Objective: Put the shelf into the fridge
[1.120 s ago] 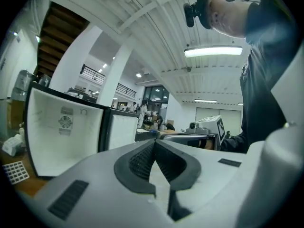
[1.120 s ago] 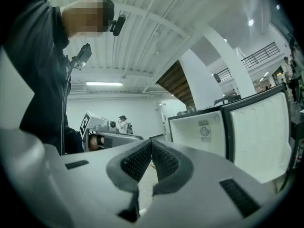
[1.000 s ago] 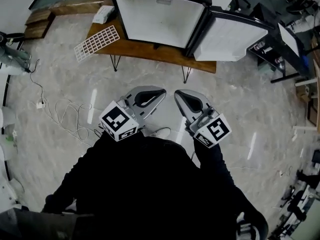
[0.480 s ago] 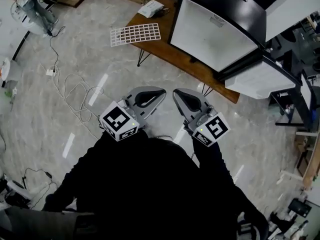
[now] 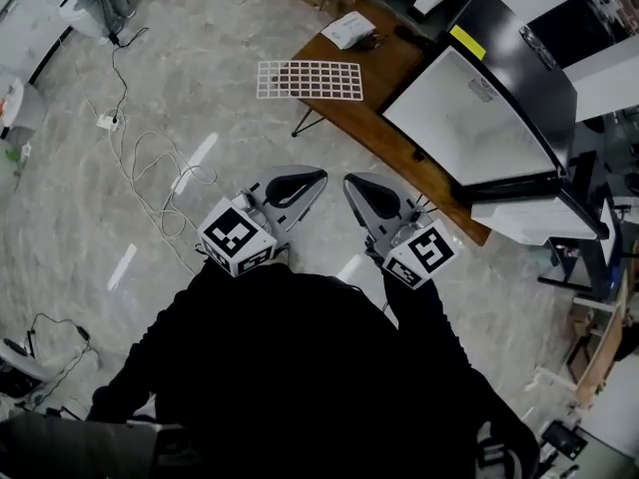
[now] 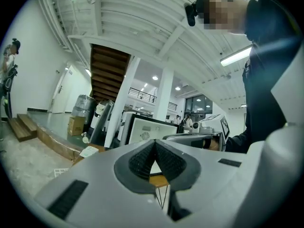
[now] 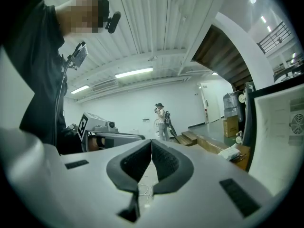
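A white wire grid shelf (image 5: 311, 80) lies on the left end of a wooden table (image 5: 394, 128), overhanging its edge. The black fridge (image 5: 499, 88) stands on the table's right part with its white inside facing me and its door (image 5: 529, 218) swung open to the right. My left gripper (image 5: 312, 176) and right gripper (image 5: 351, 183) are held close to my chest, well short of the table, both shut with nothing in them. In the left gripper view the fridge (image 6: 142, 129) shows beyond the closed jaws.
A white packet (image 5: 351, 29) lies on the table's far end. A cable with a plug block (image 5: 106, 121) snakes over the marble floor at left. Black desks and equipment (image 5: 599, 257) crowd the right side. A person (image 7: 160, 120) stands far off.
The head view has swung: table, shelf and fridge have shifted to the right and turned in the picture. Both grippers keep the same place before my chest, still shut.
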`<state>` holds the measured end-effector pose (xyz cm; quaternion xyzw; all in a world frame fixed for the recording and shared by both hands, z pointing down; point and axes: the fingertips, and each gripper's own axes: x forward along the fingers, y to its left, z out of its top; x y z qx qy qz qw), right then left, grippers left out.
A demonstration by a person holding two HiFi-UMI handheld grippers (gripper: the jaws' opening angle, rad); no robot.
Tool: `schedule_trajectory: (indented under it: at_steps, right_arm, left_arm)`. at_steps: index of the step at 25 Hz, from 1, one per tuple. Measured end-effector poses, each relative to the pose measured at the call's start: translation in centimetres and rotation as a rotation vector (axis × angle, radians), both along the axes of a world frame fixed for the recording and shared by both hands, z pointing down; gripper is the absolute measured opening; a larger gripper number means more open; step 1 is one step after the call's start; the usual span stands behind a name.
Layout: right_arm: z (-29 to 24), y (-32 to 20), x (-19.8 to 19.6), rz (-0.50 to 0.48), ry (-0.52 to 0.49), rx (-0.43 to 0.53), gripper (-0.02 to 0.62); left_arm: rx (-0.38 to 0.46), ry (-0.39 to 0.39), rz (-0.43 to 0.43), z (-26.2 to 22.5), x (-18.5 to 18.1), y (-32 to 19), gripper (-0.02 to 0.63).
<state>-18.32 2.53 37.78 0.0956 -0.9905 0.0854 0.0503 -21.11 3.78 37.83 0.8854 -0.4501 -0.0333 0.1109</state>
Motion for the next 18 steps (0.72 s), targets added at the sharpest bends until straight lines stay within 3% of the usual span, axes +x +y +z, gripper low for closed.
schedule_trajectory:
  at_steps: [9,18]
  right_arm:
    - [1.8,-3.7,-10.3,-0.013,0.039,-0.008,0.008]
    - [3.2,-6.3,-14.7,-0.037,0.080,-0.031,0.008]
  left_arm:
    - [-0.003,0.010,-0.030,2.0,-10.2,-3.9,0.006]
    - [-0.040,0.048,-0.084,3.5,-15.1,-6.5,0.006]
